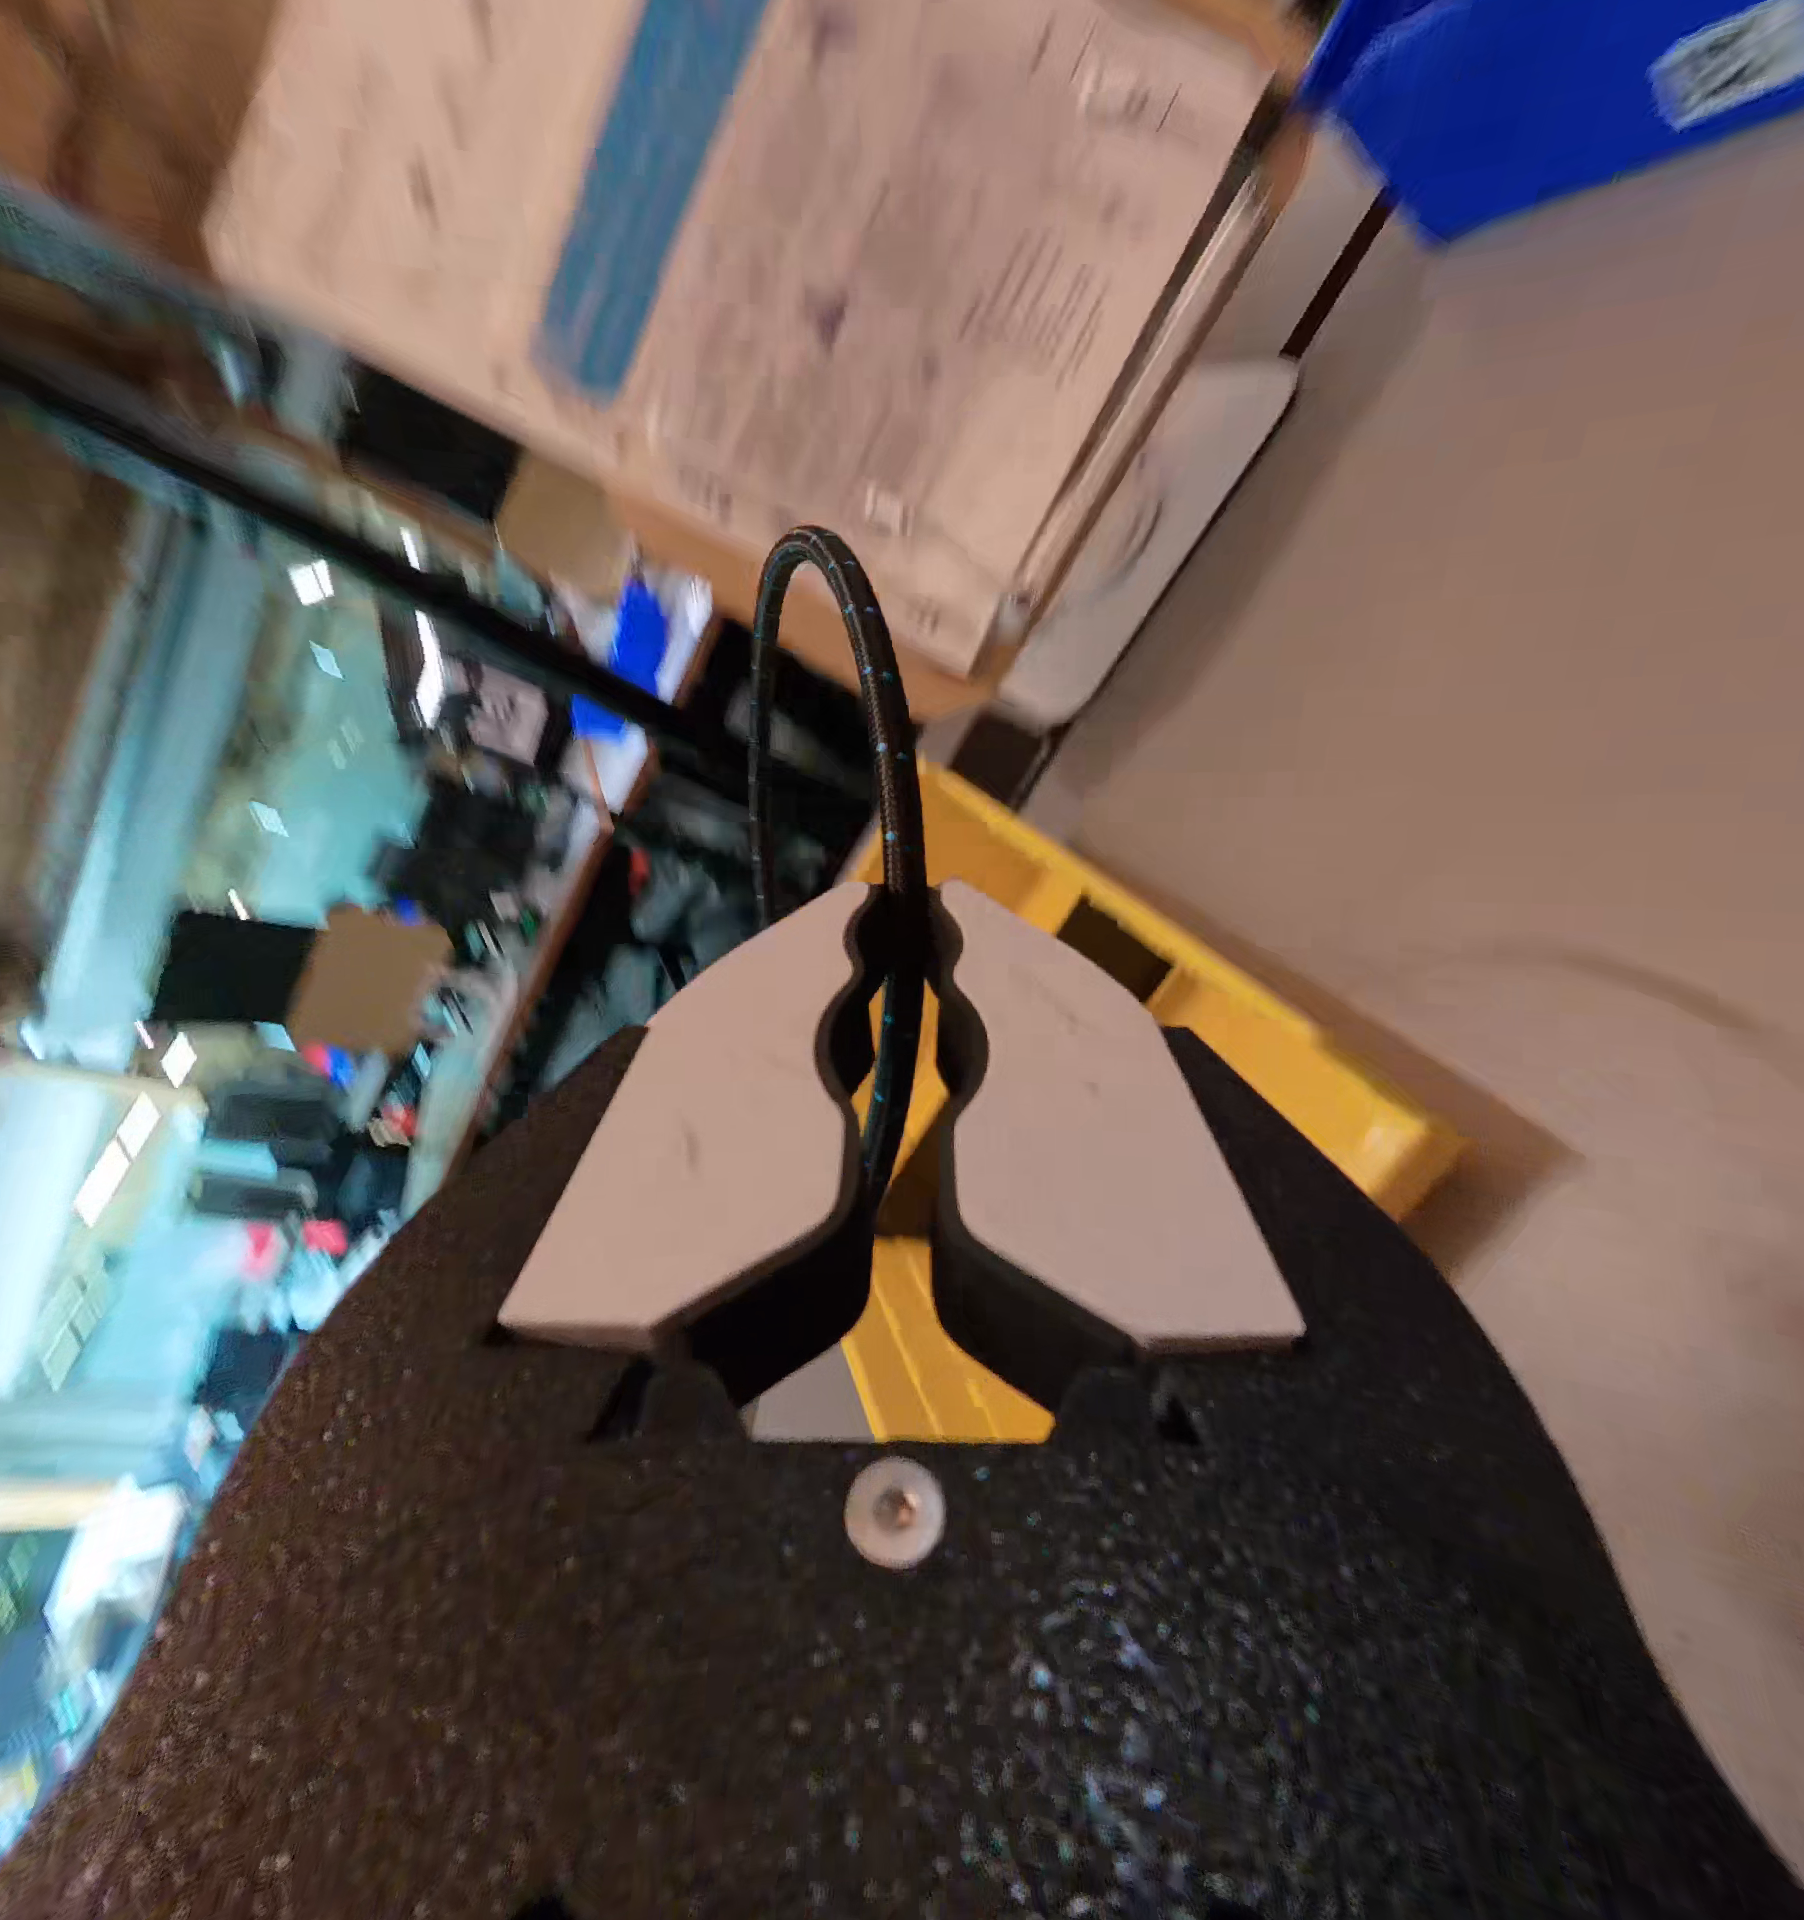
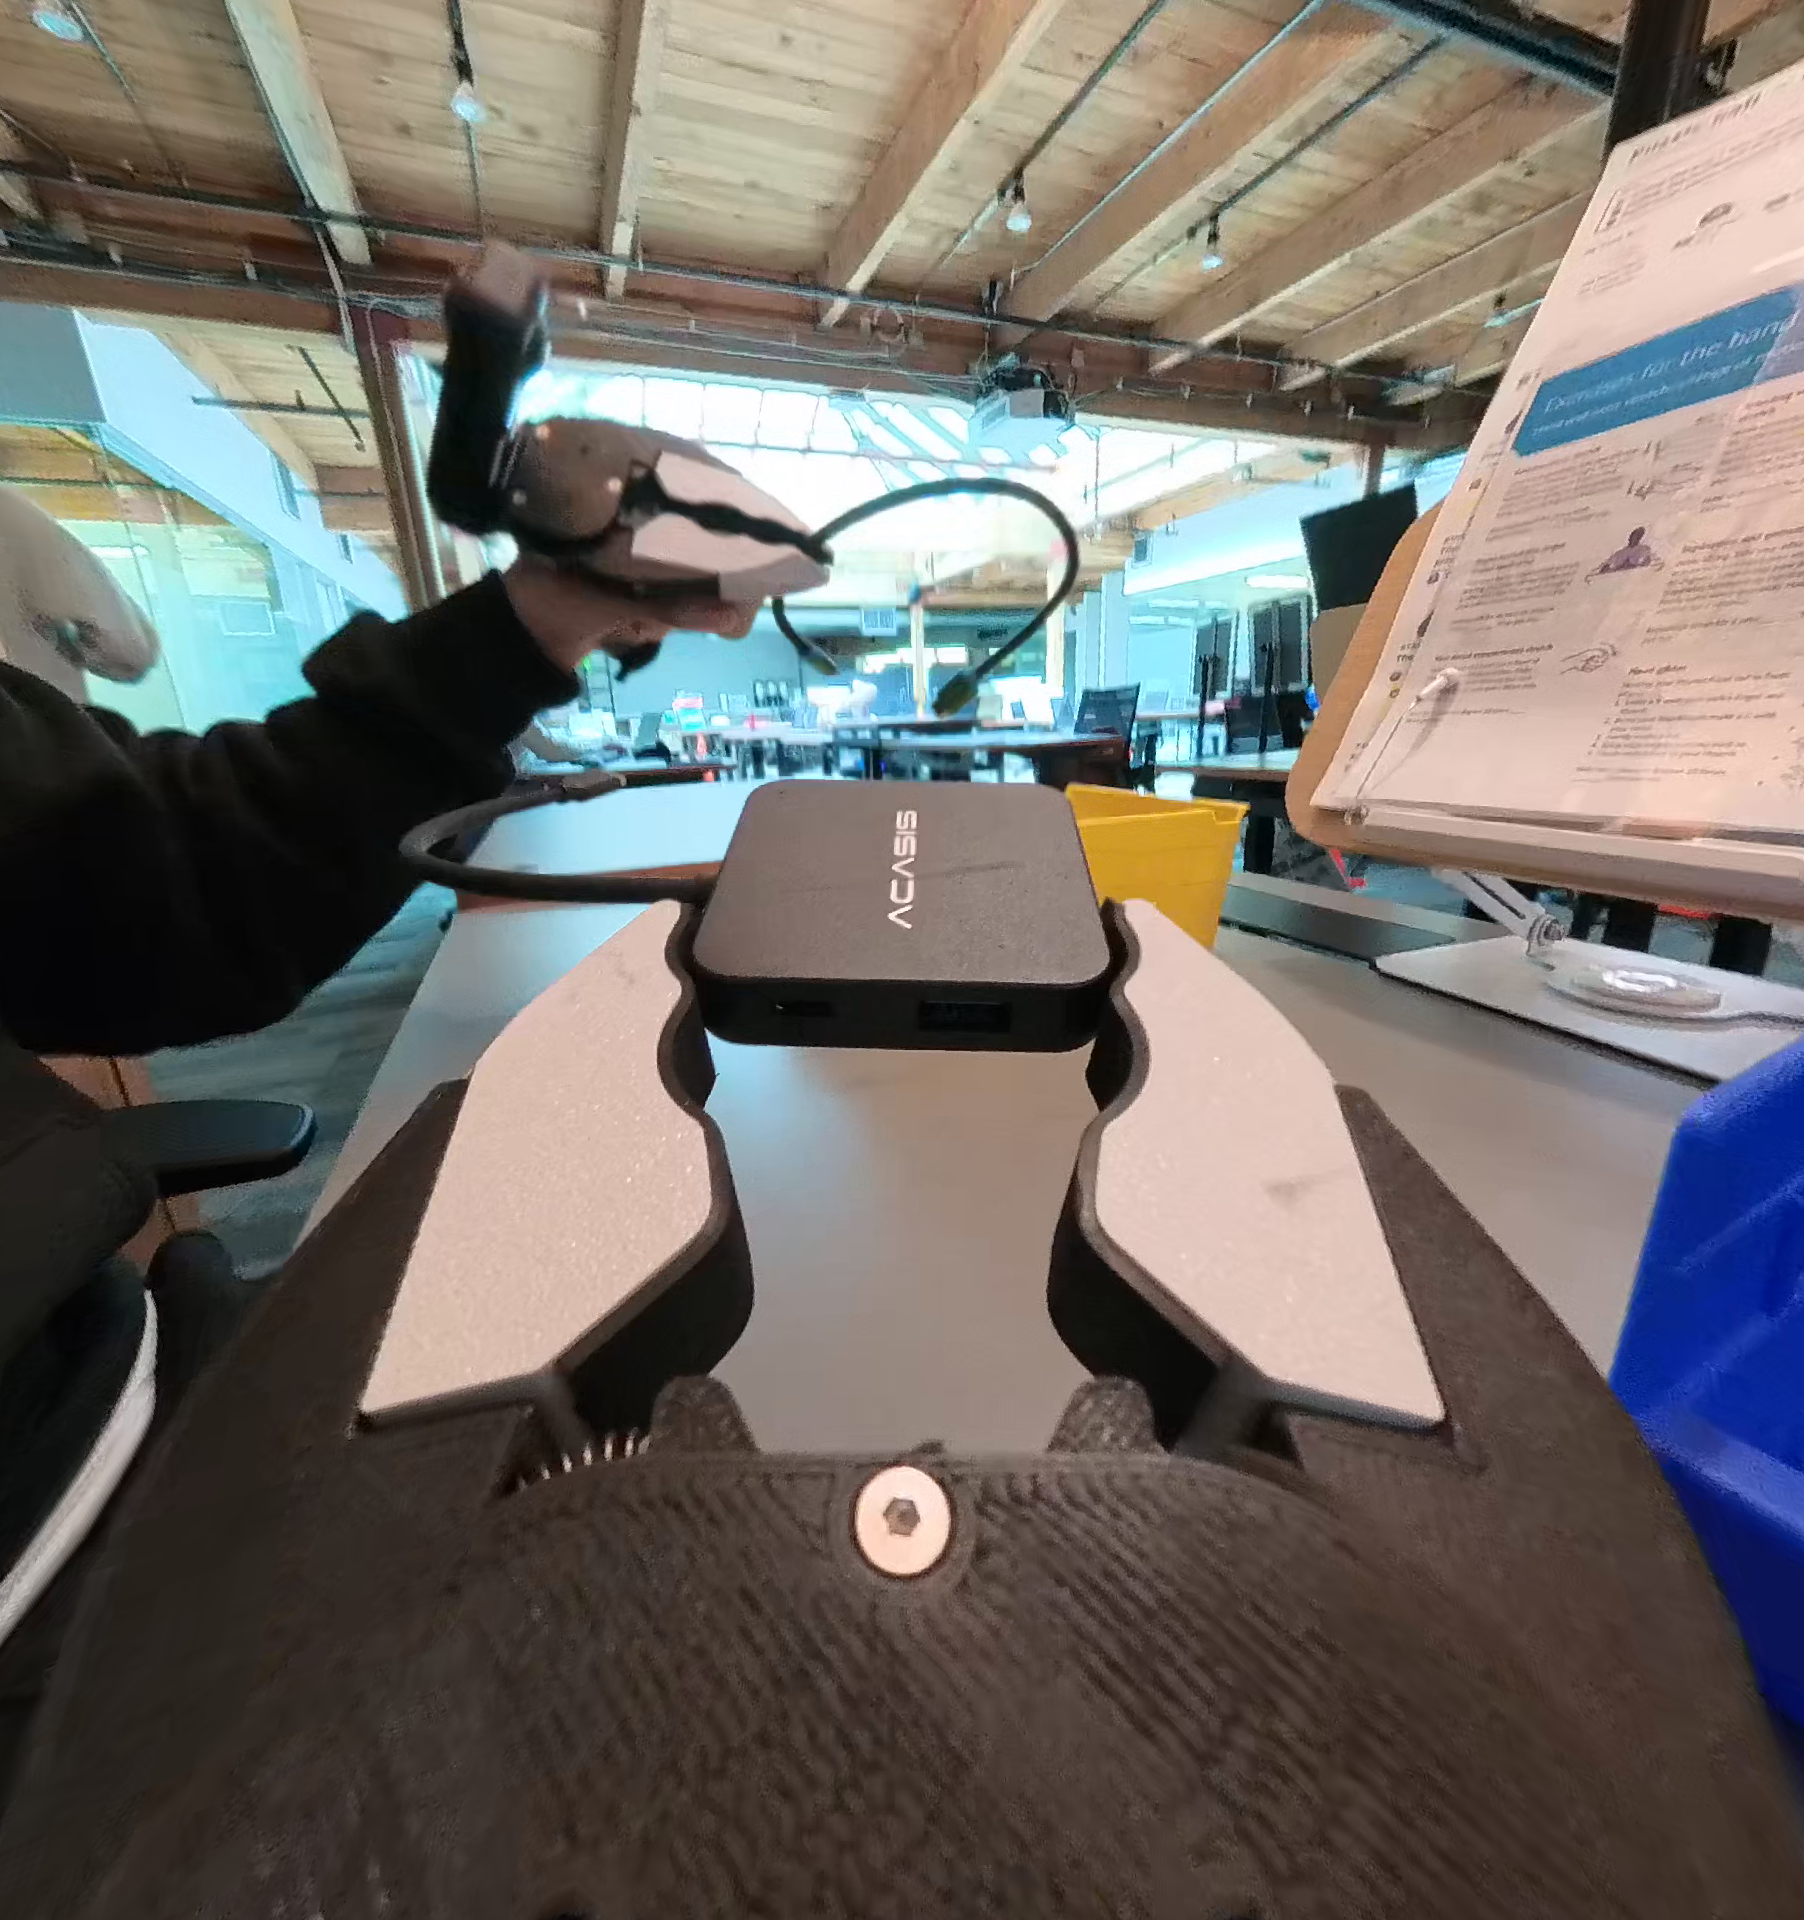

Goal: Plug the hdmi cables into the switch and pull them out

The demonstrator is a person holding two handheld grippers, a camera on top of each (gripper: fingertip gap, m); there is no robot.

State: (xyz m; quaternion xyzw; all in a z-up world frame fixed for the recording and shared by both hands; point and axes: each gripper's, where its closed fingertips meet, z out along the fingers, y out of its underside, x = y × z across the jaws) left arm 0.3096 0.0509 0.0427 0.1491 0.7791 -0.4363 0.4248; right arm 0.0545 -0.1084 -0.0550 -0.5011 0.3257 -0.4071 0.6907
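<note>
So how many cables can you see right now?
2: a short braided cable looped in the raised left gripper, both ends free; a second cable running from the switch. Others may be hidden.

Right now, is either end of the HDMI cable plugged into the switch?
No: the cable hangs looped from the left hand-held gripper, both connectors dangling in the air above the switch.

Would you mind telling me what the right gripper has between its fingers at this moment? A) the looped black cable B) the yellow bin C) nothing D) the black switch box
D: in the right wrist view the right gripper clamps the black switch box by its sides, while the left gripper holds the looped cable in the air.
</note>
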